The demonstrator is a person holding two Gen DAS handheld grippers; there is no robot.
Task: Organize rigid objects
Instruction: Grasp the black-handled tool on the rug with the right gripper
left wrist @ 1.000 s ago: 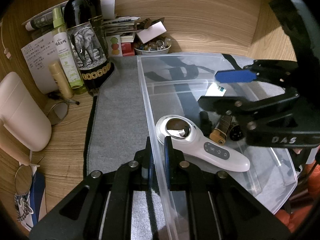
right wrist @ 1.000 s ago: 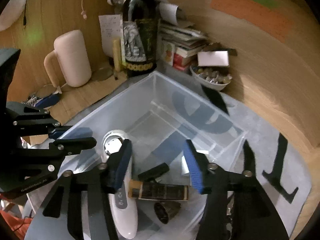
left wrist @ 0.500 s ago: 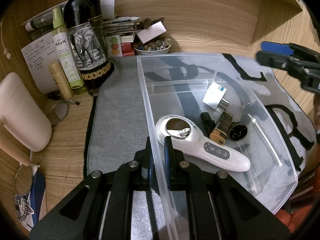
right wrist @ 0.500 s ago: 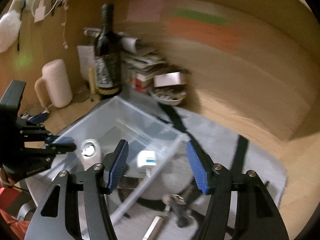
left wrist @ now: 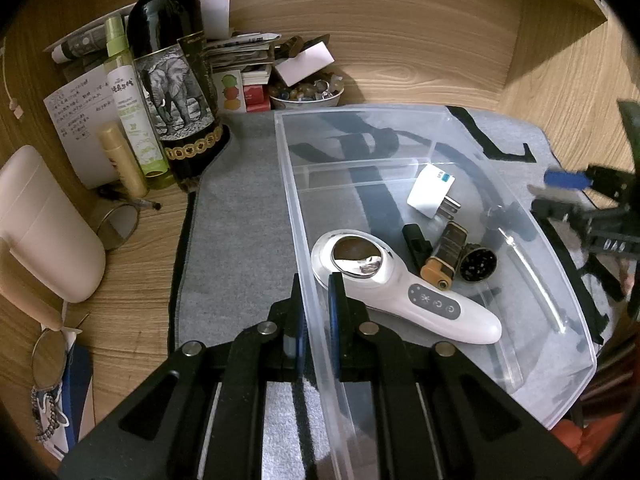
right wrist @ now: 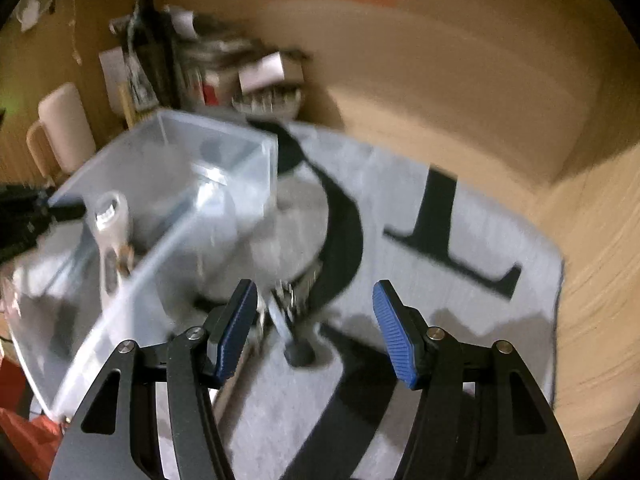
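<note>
clear bin [left wrist: 472, 128] on grey mat [left wrist: 240, 216] is holding five things: one white handheld device [left wrist: 404, 296], one plug adapter [left wrist: 430, 190], three small dark pieces | left gripper [left wrist: 316, 320] fingers pinching bin's near wall | right gripper [right wrist: 316, 334] fingers spread, empty, having swung from over bin to mat beside it, over small blurred pieces [right wrist: 292, 312]

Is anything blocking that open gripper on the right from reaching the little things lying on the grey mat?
Nothing visible. The right gripper hangs open above the small metal items on the mat, beside the clear bin. The picture is blurred, so finer detail is uncertain.
</note>
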